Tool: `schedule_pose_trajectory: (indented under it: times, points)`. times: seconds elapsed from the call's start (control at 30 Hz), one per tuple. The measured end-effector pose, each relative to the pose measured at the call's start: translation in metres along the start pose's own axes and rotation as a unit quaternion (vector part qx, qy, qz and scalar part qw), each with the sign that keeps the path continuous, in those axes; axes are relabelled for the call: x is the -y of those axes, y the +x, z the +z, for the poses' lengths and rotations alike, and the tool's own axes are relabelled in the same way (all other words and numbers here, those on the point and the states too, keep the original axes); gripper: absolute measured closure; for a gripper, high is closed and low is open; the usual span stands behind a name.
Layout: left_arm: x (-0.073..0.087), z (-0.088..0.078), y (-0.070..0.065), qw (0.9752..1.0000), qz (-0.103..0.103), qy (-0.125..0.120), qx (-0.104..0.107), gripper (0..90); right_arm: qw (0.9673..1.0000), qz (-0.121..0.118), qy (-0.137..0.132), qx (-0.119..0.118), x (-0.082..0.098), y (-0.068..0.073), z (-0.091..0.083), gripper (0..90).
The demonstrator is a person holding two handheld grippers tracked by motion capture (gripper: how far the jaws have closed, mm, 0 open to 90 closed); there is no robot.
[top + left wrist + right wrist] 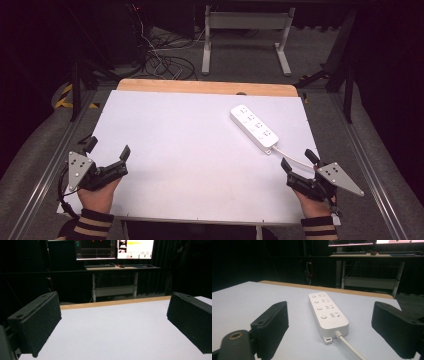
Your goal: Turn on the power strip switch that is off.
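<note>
A white power strip (253,125) with several sockets lies flat at the right side of the white table (190,150), its white cable (292,156) running toward the near right edge. In the right gripper view the power strip (327,313) lies just ahead, between the two black jaws and apart from them. My right gripper (299,161) rests at the near right corner, open and holding nothing. At the near left edge my left gripper (107,147) stands open too, jaws wide over bare table (117,332).
A wooden strip (207,87) borders the table's far edge. Beyond it stand a white desk frame (245,37) and tangled floor cables (162,62). Monitors (115,248) glow on a desk in the dark background.
</note>
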State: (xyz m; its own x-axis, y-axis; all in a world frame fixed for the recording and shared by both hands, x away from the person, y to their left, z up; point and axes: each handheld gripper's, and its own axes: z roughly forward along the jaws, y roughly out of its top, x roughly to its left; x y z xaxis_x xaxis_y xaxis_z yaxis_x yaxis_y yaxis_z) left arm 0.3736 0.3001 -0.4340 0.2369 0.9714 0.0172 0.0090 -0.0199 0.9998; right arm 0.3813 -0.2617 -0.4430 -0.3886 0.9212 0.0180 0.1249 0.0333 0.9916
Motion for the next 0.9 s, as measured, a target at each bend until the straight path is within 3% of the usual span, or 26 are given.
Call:
schedule_pose_trajectory:
  times: [0.27, 0.37, 0.4, 0.43, 0.57, 0.63, 0.67, 0.73, 0.9]
  points:
    - [0.0, 0.0, 0.002, 1.0, 0.0, -0.001, -0.004, 0.0, 0.9997, -0.017, -0.006, -0.015, -0.003, 0.005, -0.001, 20.2]
    - [0.0, -0.001, 0.002, 1.0, -0.001, -0.002, -0.004, 0.0, 0.9995, -0.013, -0.013, -0.027, -0.007, 0.006, -0.003, 27.4]
    - [0.0, -0.001, 0.002, 1.0, 0.0, -0.003, -0.003, 0.0, 0.9989, -0.013, -0.021, -0.04, -0.009, 0.007, -0.006, 42.4]
    - [0.0, -0.001, 0.002, 1.0, 0.001, -0.002, -0.002, 0.0, 0.9989, -0.013, -0.021, -0.04, -0.009, 0.007, -0.006, 42.4]
    - [0.0, 0.0, 0.001, 1.0, 0.004, -0.001, 0.0, 0.0, 0.9977, -0.039, -0.03, -0.046, -0.017, 0.011, -0.011, 89.7]
    - [0.0, 0.001, 0.0, 1.0, 0.003, 0.0, 0.001, 0.0, 0.9981, -0.037, -0.029, -0.041, -0.02, 0.011, -0.012, 89.7]
    - [0.0, 0.001, -0.001, 1.0, 0.002, 0.0, 0.001, 0.0, 0.9985, -0.02, -0.023, -0.044, -0.029, 0.009, -0.012, 90.0]
    - [0.0, 0.002, -0.001, 1.0, 0.003, 0.002, 0.001, 0.0, 0.9985, -0.021, -0.024, -0.044, -0.034, 0.009, -0.013, 90.0]
    - [0.001, 0.003, 0.002, 1.0, -0.003, 0.003, -0.004, 0.0, 0.9987, -0.032, -0.023, -0.032, -0.068, 0.013, -0.017, 90.0]
